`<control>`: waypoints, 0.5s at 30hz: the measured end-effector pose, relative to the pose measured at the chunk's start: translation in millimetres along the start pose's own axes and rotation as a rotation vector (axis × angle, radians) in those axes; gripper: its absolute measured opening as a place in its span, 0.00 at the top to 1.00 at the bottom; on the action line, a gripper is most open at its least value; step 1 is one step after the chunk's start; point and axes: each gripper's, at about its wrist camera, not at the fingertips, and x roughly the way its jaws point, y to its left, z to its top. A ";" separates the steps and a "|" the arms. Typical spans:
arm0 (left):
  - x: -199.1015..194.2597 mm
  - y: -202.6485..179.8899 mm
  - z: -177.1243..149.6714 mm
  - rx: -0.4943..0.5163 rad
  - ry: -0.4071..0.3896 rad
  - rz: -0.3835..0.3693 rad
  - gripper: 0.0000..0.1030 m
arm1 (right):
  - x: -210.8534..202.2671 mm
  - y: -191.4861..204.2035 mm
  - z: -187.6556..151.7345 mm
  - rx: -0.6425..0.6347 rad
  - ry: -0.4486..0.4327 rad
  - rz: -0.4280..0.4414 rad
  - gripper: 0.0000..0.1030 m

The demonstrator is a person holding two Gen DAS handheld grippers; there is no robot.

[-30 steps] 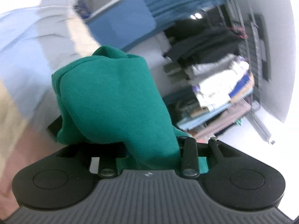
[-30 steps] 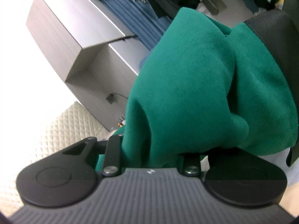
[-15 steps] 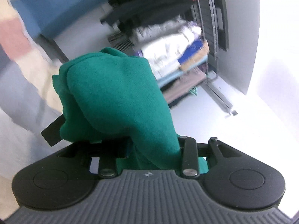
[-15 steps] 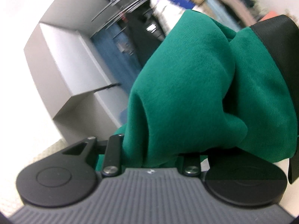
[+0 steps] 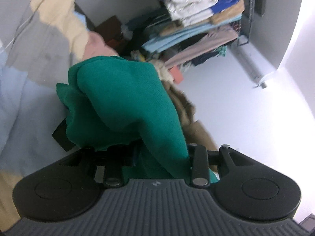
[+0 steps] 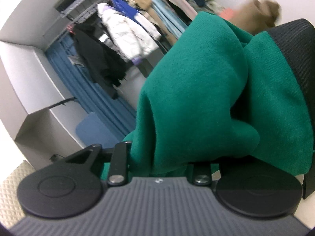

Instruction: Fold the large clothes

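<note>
Both wrist cameras look closely past green garment (image 5: 126, 102) toward clothes rack (image 6: 126, 25).

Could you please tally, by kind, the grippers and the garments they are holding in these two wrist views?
Grippers: 2, left gripper and right gripper, each shut on cloth.
Held garments: 1, as far as I can tell: green garment, bunched in both.
Total: 3

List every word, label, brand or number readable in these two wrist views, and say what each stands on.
No readable text in either view.
Left gripper: a small pale emblem on its grey body, too small to read.
Right gripper: the same small emblem, also unreadable.
Green garment: no print or tag showing.
Clothes rack: the stacked clothes are blurred; no lettering can be made out.
</note>
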 end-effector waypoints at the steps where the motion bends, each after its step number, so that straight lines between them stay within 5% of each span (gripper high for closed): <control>1: 1.9 7.2 -2.3 0.008 0.008 0.009 0.61 | 0.7 -8.4 -4.8 0.016 0.009 -0.006 0.66; 15: -17.1 79.5 -25.2 0.071 0.076 0.034 0.59 | -26.4 -47.5 -78.7 0.131 0.032 -0.007 0.66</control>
